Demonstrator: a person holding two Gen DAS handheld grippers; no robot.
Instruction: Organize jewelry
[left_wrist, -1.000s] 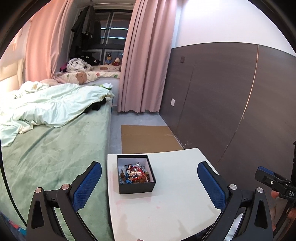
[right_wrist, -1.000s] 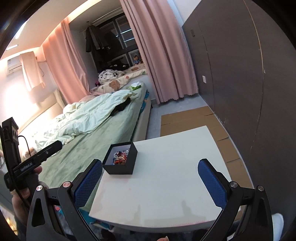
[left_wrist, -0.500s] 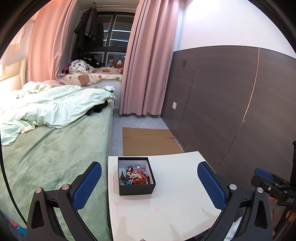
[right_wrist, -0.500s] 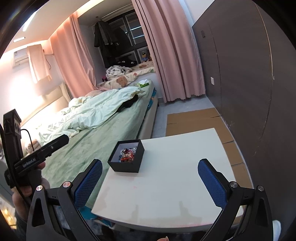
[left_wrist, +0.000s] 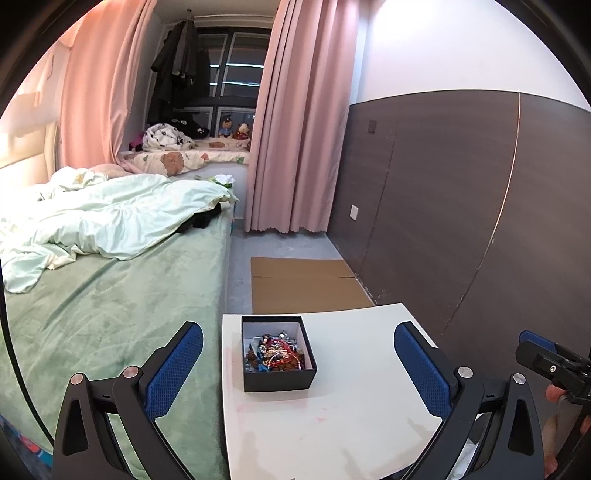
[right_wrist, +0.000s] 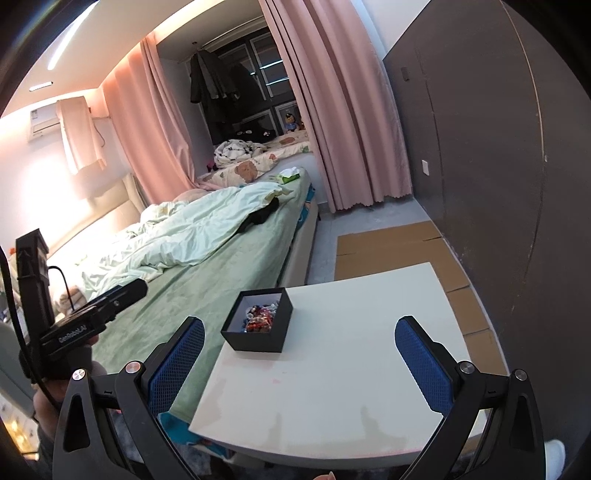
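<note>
Left wrist view: left gripper (left_wrist: 298, 362) spread wide, holding nothing, both fingers (left_wrist: 173, 369) black and angular, faced with blue pads of a fine diamond-grid texture. Between those fingers and a little ahead, a small square black box (left_wrist: 279, 358), matte, lidless, pale lining inside. Heaped within, a tangle of jewelry (left_wrist: 275, 355): red and brown beads, thin metal loops, bits of blue; single pieces too small to tell apart. Under the box, a smooth white table (left_wrist: 332, 417) with rounded corners, glossy, faintly smudged pink close to the fingertips. Box near the table's far left corner as seen from this gripper. Beyond the table, flat brown cardboard (left_wrist: 303, 284) on the grey floor. Left of the fingers, a bed (left_wrist: 110, 302) in soft, plush green fabric, a rumpled pale duvet (left_wrist: 110, 218) further off. Straight ahead in the distance, pink curtains (left_wrist: 299, 122) in long vertical folds. To the right, dark wood-grain wall panelling (left_wrist: 443, 206).

Right wrist view: right gripper (right_wrist: 299, 362) equally wide, likewise empty, same blue textured pads (right_wrist: 424, 365). Box (right_wrist: 257, 319) ahead of the left finger, seen corner-on, well apart from both fingertips. Left gripper's black body (right_wrist: 92, 314) at the far left, over the bed.
</note>
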